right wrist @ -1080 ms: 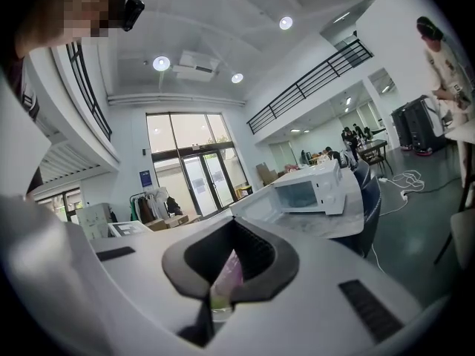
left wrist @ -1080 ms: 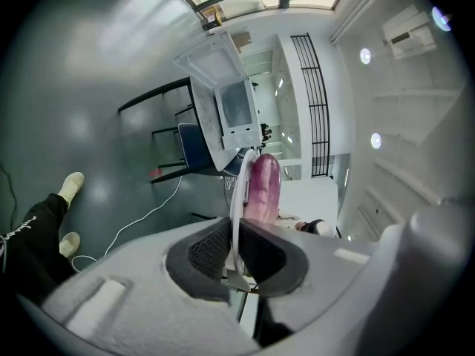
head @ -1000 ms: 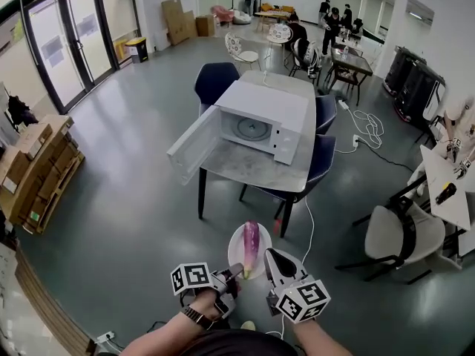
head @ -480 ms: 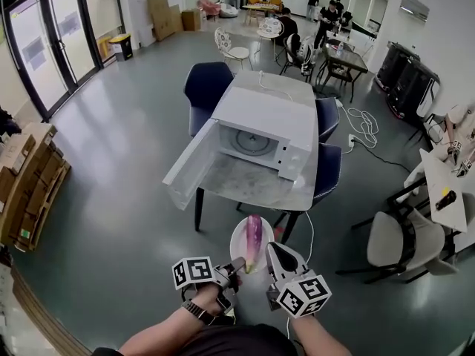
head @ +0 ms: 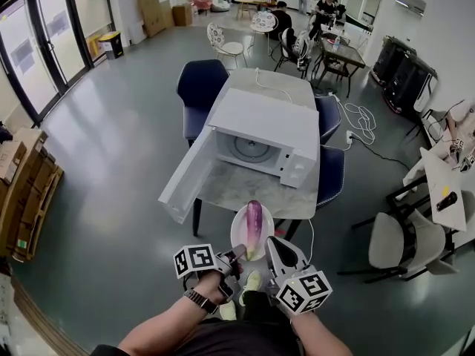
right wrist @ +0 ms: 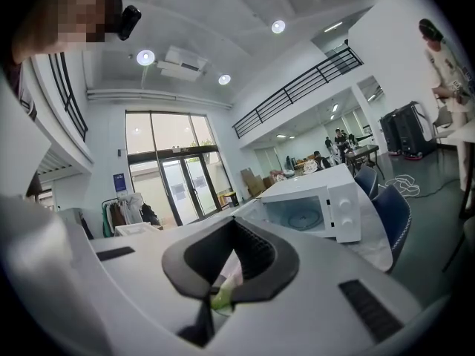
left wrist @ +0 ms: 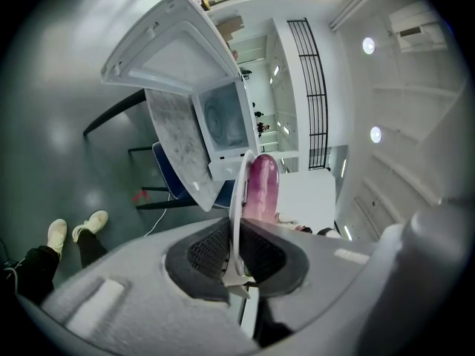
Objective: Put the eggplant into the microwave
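At the near edge of a marble-topped table (head: 241, 193) in a wide grey-floored hall, a white microwave (head: 261, 133) stands with its door (head: 185, 182) swung out to the left, its turntable facing the person. Dark blue chairs (head: 202, 81) ring the table, a white cable (head: 361, 117) trails across the floor to the right, cardboard boxes (head: 28, 191) are stacked at far left, and people (head: 326, 10) sit at tables in the background. The purple eggplant (head: 254, 225) lies lengthwise on a white plate (head: 237, 232) held just before the table's edge. The left gripper (head: 236, 258) is clamped on the plate's near rim, the eggplant just beyond its jaws. The right gripper (head: 273, 249) appears to pinch the rim at the lower right, a pale green-white bit showing between its jaws.
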The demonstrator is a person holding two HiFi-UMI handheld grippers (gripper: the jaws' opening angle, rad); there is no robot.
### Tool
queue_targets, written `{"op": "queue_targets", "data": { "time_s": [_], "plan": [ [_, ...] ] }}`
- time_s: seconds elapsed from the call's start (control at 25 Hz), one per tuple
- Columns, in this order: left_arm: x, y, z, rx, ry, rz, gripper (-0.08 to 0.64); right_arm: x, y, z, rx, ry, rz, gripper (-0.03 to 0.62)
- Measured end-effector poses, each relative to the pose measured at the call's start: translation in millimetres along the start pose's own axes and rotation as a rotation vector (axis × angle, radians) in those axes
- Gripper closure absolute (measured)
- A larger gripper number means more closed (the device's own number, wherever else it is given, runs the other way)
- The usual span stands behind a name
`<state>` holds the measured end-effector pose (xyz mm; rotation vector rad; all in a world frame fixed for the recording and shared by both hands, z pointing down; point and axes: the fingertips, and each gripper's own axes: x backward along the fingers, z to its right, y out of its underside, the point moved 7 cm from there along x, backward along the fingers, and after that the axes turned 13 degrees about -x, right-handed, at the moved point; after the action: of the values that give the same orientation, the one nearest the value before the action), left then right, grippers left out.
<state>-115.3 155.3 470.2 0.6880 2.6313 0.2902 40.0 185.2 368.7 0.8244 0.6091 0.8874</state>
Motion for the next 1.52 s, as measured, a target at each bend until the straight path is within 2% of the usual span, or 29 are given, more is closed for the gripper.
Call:
{"op": "queue_targets", "data": {
  "time_s": [0.48, 0.76, 1.2, 1.52],
  "plan": [
    [-85.0, -80.3, -22.1, 0.053, -0.047, 0.048, 0.537, -93.8, -50.3, 65.8, 0.003, -0.052, -0.028, 0.591],
    [-134.2, -124.5, -34.7, 0.082, -0.072, 0.097, 0.537, -145.7, -76.1, 103.9, 0.018, -0.092, -0.081, 0.591],
    [-186.3, -164.7, -73.1, 0.126, -0.093, 0.176, 0.537, -195.8, -81.5, 140.9, 0.011, -0.151, -0.136, 0.591],
    [-216.5, -192.7, -107.9, 0.136, -0.096, 0.167, 0.537, -219.4, -74.9, 152.1, -0.005, -0.112, -0.150, 0.591]
  ]
}}
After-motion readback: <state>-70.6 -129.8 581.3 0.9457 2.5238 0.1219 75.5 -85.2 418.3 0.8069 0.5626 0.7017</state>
